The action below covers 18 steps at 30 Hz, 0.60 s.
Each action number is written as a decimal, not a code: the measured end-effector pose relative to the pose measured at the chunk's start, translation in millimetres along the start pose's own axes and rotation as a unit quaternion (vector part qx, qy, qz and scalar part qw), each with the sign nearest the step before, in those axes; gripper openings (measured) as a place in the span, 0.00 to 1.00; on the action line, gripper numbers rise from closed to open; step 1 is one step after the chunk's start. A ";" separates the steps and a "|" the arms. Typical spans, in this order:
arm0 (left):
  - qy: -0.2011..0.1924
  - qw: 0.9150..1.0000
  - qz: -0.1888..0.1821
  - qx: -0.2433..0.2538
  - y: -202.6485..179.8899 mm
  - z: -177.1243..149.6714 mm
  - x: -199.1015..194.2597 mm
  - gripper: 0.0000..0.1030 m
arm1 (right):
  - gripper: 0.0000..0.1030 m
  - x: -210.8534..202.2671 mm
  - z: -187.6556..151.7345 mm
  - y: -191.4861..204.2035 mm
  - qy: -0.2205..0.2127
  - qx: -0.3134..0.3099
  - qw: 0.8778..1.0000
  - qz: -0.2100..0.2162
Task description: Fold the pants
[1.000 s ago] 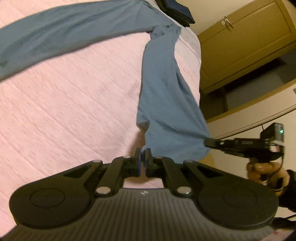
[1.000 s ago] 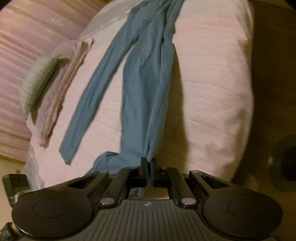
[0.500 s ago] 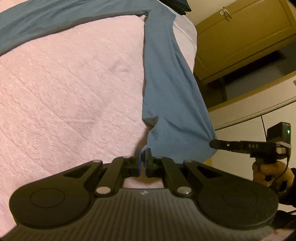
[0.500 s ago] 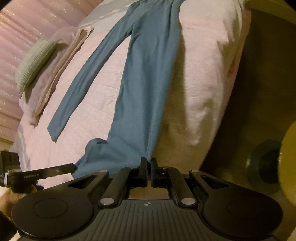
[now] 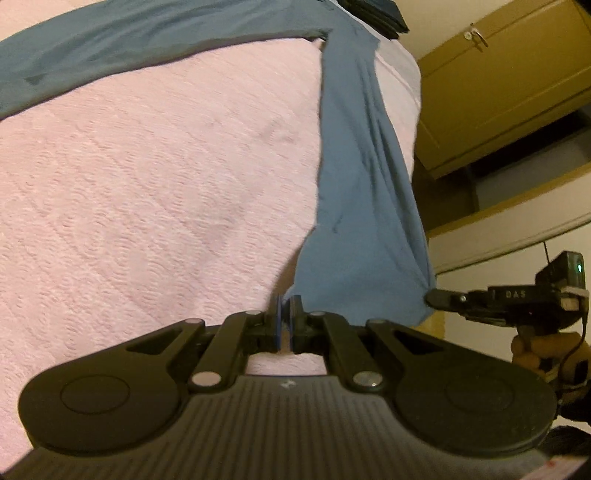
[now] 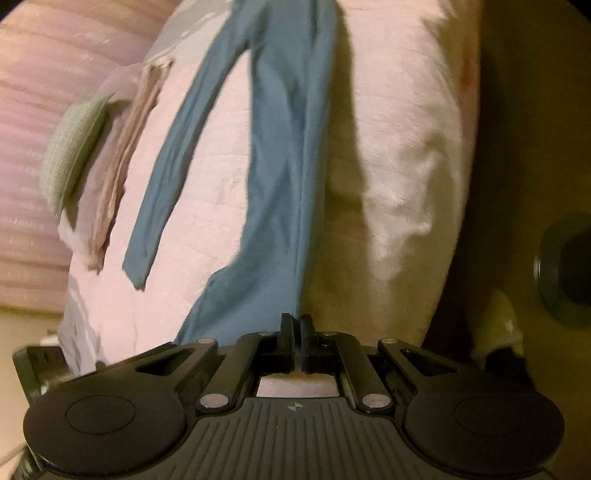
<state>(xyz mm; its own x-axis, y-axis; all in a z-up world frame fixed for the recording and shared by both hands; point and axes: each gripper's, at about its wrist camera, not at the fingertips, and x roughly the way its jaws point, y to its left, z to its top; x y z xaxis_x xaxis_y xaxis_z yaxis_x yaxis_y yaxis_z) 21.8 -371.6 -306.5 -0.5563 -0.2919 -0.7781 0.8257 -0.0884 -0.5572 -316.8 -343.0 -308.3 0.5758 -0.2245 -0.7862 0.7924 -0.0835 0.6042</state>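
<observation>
The blue pants (image 5: 362, 192) are spread on a bed (image 5: 155, 192) that is covered with a pink quilted bedspread. One leg is laid flat across the far part of the bed, and its end is seen free on the bedspread in the right wrist view. The other leg is pulled toward the near edge of the bed, and its end is lifted a little from the surface and stretched between the two tools.

The left hand-held gripper (image 5: 284, 306) is fully closed, and one corner of this leg end is pinched between its blue pads. The right hand-held gripper (image 6: 295, 321) is fully closed too, and the other corner of the same leg end is held between its fingers. In the left wrist view, the right hand-held gripper is seen from the side, with its tip at the cloth and the hand (image 5: 546, 347) of the person under it.

In the right wrist view, some folded beige cloth (image 6: 125, 155) and a pale green pillow (image 6: 70, 151) are seen at the far left side of the bed, well apart from the pants. A yellow-brown cupboard door (image 5: 498, 81) is visible beyond the bed in the left wrist view. A dark folded thing (image 5: 373, 11) is lying at the far corner of the bed, near the waist of the pants.
</observation>
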 end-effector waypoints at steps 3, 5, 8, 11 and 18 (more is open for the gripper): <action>-0.005 1.000 -0.001 -0.007 8.6 -1.4 4.8 0.01 | 0.01 11.3 0.8 -11.6 -0.008 -0.012 1.000 0.016; -0.004 1.000 -0.001 -0.011 14.0 -1.4 11.8 0.01 | 0.14 16.3 -4.4 -18.4 -0.018 -0.039 0.999 0.017; 0.006 1.000 -0.004 -0.004 20.5 -1.9 21.5 0.01 | 0.55 17.8 -21.9 -23.9 -0.024 -0.103 0.994 0.031; 0.013 1.000 -0.009 0.002 24.8 -2.5 28.1 0.01 | 0.56 25.6 -35.1 -27.9 -0.020 -0.150 0.987 0.056; 0.018 1.000 -0.017 0.012 20.2 1.3 26.9 0.01 | 0.22 50.3 -35.9 -8.0 -0.002 -0.280 0.954 0.109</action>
<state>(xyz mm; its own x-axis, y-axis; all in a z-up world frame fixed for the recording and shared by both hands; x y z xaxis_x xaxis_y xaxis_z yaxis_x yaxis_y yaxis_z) 23.6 -382.5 -338.3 -0.5859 -0.2544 -0.7694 0.8085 -0.1197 -0.5761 -286.9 -318.8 -357.3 0.7399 -0.1810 -0.6479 0.6373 0.4968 0.5891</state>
